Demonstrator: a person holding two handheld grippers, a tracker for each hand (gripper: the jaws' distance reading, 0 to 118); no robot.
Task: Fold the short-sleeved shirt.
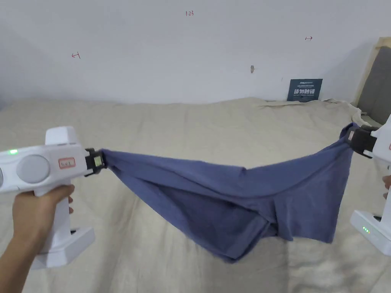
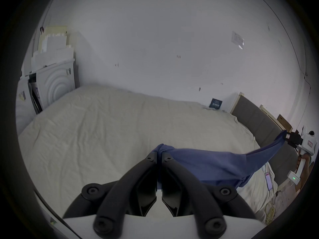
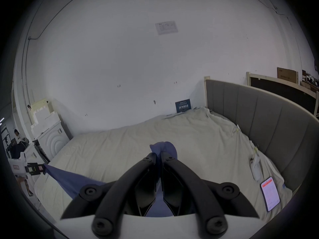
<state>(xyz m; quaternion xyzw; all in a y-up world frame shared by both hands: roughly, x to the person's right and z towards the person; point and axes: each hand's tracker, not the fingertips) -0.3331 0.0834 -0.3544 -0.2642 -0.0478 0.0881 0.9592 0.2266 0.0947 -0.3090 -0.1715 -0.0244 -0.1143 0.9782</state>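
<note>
Head view: left tongs (image 1: 100, 160) and right tongs (image 1: 353, 139) each clamp the blue shirt (image 1: 229, 202), stretched above the bed (image 1: 172, 126).

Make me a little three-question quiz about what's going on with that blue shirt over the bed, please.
1. True or false: the shirt lies flat on the bed.
2. What holds the shirt's two ends?
A. One pair of tongs
B. Both pairs of tongs
C. A bare hand
3. Fill in: the phone lies on the ____.

Key:
1. False; it hangs stretched between the left tongs and the right tongs.
2. B
3. bed
</note>
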